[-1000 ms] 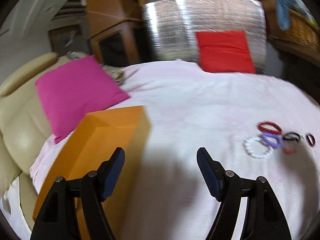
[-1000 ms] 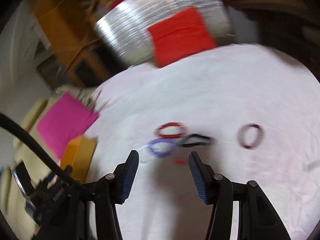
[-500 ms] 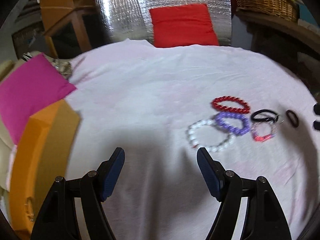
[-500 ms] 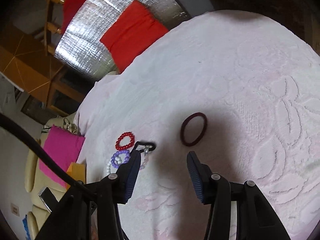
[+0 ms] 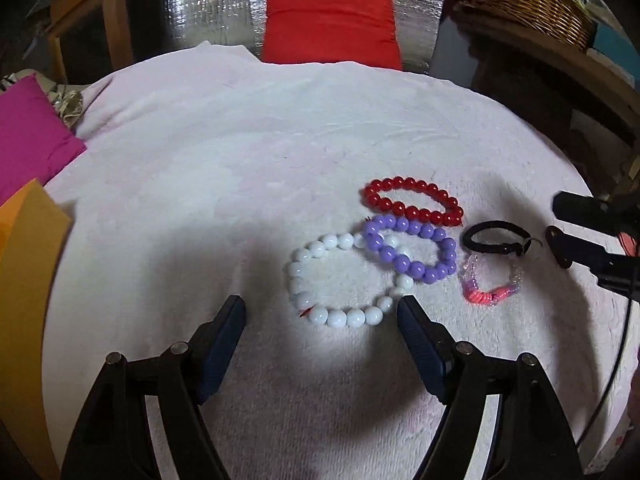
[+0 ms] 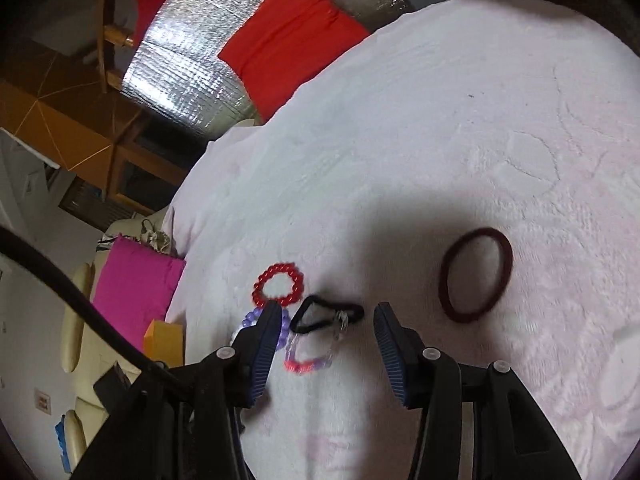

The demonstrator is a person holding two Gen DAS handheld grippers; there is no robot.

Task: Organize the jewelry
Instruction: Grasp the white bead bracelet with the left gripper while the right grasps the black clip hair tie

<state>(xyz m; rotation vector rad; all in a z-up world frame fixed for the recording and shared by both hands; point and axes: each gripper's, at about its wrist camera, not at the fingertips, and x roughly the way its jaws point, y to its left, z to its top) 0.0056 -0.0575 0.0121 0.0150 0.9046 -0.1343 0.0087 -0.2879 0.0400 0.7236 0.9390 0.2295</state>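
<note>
— Where are your grippers?

— My left gripper (image 5: 320, 312) hangs over the pale pink blanket (image 5: 240, 152) with its jaws spread wide and nothing between them. The white bead bracelet (image 5: 340, 280) lies flat just ahead of its fingertips, so I take that bracelet as my landmark.

— What sits around the white bracelet?

— The purple bead bracelet (image 5: 412, 250) overlaps its far right edge. Just beyond the purple one lies the red bead bracelet (image 5: 412, 202). Right of the white bracelet, past the purple one, are the black band (image 5: 496, 238) and, nearer to me, the clear and pink bead bracelet (image 5: 490, 280), the two touching or nearly so.

— And your right gripper?

— My right gripper (image 6: 326, 320) is also released, jaws apart and holding nothing. From its own camera the black band (image 6: 326, 314) and the clear and pink bead bracelet (image 6: 312, 354) lie between its fingers. The dark maroon hair tie (image 6: 476, 274) lies alone, farthest right of the white bracelet, apart from the cluster.

— Anything left of the white bracelet?

— An orange box (image 5: 24, 280) at the blanket's edge, and a magenta cushion (image 5: 28, 136) beyond it.
</note>
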